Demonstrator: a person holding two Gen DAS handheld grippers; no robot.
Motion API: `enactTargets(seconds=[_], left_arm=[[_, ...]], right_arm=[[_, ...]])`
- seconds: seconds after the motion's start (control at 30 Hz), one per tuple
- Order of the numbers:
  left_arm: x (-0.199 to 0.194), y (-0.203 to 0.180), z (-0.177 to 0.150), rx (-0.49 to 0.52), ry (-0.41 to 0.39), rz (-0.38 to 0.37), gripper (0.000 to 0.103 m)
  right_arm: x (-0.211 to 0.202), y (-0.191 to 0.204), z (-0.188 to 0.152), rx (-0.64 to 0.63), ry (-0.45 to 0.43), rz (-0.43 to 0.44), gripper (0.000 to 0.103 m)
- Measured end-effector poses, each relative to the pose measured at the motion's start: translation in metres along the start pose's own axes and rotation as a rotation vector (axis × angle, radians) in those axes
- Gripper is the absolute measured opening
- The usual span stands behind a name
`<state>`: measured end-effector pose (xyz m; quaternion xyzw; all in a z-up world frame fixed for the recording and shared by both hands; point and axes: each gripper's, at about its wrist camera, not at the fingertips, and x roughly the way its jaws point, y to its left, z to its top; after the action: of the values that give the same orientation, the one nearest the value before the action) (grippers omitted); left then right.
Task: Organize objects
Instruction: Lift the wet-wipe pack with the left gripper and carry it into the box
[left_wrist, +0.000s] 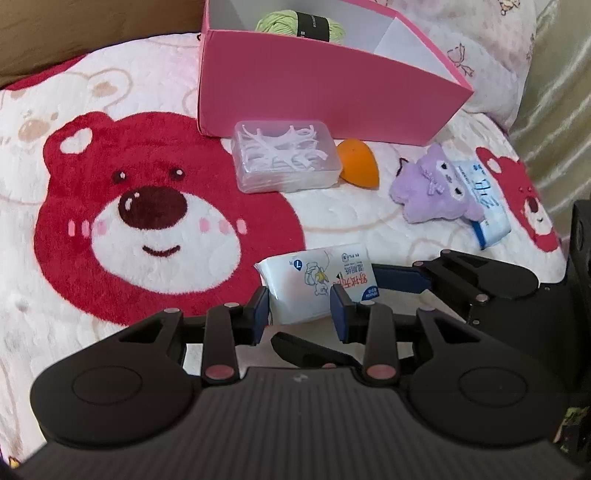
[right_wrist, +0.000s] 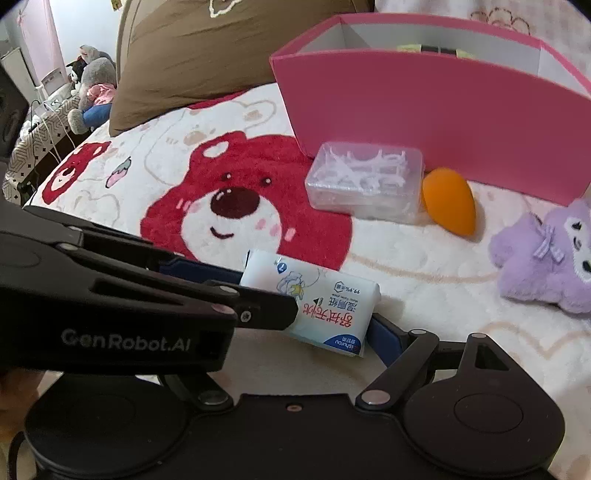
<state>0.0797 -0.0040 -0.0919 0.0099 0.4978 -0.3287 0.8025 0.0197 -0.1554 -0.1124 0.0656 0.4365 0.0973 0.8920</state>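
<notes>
A white wet-wipe packet (left_wrist: 317, 280) (right_wrist: 314, 302) with red and blue print is pinched between the blue pads of my left gripper (left_wrist: 301, 306), which is shut on it just above the bear blanket (left_wrist: 147, 221). In the right wrist view, the left gripper (right_wrist: 258, 291) reaches in from the left. My right gripper (right_wrist: 299, 328) stands open beside the packet, one blue finger (right_wrist: 384, 332) near its right end and not pressing on it. Further back, the pink box (left_wrist: 325, 92) (right_wrist: 443, 122) holds a skein of green yarn (left_wrist: 299, 22).
In front of the box lie a clear case of floss picks (left_wrist: 286, 158) (right_wrist: 365, 181), an orange sponge (left_wrist: 360, 162) (right_wrist: 448, 201), a purple plush (left_wrist: 432, 188) (right_wrist: 543, 258) and a blue-white tissue pack (left_wrist: 484, 195). A brown pillow (right_wrist: 207, 48) is at the back left.
</notes>
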Motion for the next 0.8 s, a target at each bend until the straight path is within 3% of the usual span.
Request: enactTargets(seconds=[0.27,0.8], left_arm=[[-0.019,-0.003,0.004,-0.049,0.019,-0.052,0.033],[-0.079,-0.034,0.008,-0.017,-0.113,-0.021,0.035]], right_arm=[[-0.027,0.009,0.008,-0.058,-0.04,-0.014,0.087],[-0.082,0.024,0.02,-0.094,-0.144,-0.026,0.087]])
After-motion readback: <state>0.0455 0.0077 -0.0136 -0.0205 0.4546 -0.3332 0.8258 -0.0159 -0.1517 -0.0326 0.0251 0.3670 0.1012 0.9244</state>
